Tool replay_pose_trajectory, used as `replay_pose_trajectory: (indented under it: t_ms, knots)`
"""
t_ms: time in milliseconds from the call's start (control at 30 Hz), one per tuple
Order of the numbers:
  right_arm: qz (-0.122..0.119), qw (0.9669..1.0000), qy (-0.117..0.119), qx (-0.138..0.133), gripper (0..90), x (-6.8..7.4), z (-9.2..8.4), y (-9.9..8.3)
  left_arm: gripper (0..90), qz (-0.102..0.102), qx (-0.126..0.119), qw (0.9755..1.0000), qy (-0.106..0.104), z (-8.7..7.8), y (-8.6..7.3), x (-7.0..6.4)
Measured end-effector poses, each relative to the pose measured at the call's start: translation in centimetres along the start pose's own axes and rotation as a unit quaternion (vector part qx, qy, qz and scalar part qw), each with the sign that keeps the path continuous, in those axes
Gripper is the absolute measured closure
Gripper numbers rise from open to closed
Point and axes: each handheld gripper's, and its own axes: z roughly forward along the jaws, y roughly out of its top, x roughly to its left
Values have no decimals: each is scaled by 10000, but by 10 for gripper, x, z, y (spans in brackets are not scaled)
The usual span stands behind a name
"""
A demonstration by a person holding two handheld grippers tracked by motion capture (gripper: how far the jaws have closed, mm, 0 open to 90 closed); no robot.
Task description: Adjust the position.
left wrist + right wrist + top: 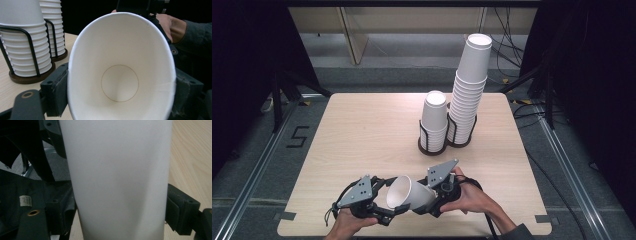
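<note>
A white paper cup [408,196] lies on its side above the near edge of the table, held between both grippers. My left gripper [394,202] is shut on its mouth end. In the left gripper view the pads [56,92] press the rim of the cup [120,75] into an oval. My right gripper [427,200] is shut on the cup's narrower base end. In the right gripper view the cup wall [117,177] stands between the two pads [180,212], which touch it on both sides. A hand holds each gripper.
Two stacks of upside-down white cups stand in black wire holders at the far right of the wooden table [362,135]: a short stack [434,122] and a tall leaning stack [469,90]. In the left gripper view, both stacks [22,45] stand at the left.
</note>
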Motion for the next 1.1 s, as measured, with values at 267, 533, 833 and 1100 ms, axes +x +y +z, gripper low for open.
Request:
replay_pose_trajectory:
  t_ms: [267,533,833,1100]
  knots:
    - [81,9988,-441,213,165,-2,-5,-1,178,22,93,9996,283,0,0,2]
    - [-195,9934,-1001,532,160,12,-1,7,176,73,361,9978,552,2,2,-2]
    - [-364,9892,-1253,672,155,19,14,10,173,42,509,9966,641,2,4,-4]
    - [-359,9886,-1289,686,206,18,18,8,150,-7,525,9967,625,4,2,-4]
